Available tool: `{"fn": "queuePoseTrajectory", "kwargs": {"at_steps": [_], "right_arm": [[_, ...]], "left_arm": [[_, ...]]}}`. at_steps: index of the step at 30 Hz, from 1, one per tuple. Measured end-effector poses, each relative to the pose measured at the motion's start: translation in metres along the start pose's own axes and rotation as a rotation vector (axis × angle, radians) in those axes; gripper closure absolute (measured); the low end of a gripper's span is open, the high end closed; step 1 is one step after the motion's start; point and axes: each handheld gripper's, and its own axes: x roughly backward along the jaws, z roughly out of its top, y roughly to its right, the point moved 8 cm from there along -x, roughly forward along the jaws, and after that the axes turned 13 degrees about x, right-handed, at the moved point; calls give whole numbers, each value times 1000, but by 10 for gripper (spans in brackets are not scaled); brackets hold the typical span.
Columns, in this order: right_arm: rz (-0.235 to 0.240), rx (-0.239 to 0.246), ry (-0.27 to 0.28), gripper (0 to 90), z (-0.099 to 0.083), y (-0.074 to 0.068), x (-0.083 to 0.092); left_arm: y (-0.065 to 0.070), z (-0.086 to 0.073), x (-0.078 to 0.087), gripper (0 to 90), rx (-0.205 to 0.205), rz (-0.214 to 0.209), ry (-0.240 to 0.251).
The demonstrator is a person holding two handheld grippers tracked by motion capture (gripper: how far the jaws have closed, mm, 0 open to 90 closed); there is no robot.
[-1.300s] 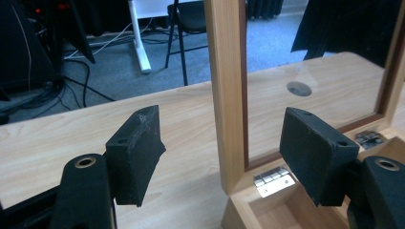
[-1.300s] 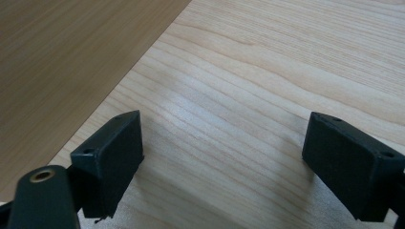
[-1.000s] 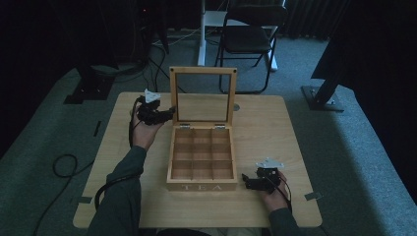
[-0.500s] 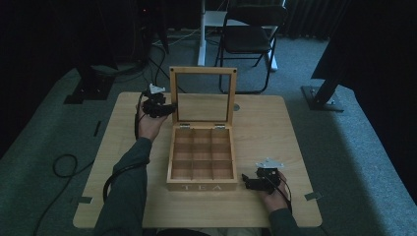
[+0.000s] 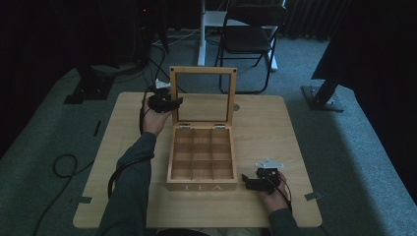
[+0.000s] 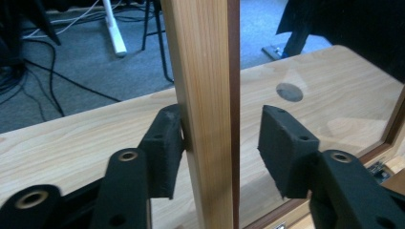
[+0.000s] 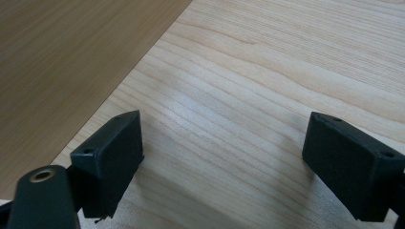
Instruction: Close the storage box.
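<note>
since a second ago my left hand-held gripper (image 5: pixel 173 102) has slid in from beside the tea box (image 5: pixel 201 162) to the left post of its upright lid (image 6: pixel 205 109), and its jaws have just been closing, with that wooden frame post between them. one pad touches the wood, the other seems to sit against the glass side, so i judge it clenched on the lid, ready to swing it shut. my right hand-held gripper (image 5: pixel 252 183) rests released on the worktop (image 5: pixel 275 128), just beside the box front, which reads "tea".
</note>
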Motion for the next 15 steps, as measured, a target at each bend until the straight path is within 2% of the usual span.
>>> {"fn": "queuePoseTrajectory", "kwargs": {"at_steps": [5, 6, 15], "right_arm": [[2, 2, 1, 133, 0, 0, 0], [2, 3, 1, 133, 0, 0, 0], [7, 5, 2, 133, 0, -1, 0]], "left_arm": [[1, 4, -3, 444, -2, -24, 17], [2, 7, -3, 446, 8, -35, 24], [5, 6, 2, 480, 23, -31, 30]]}}
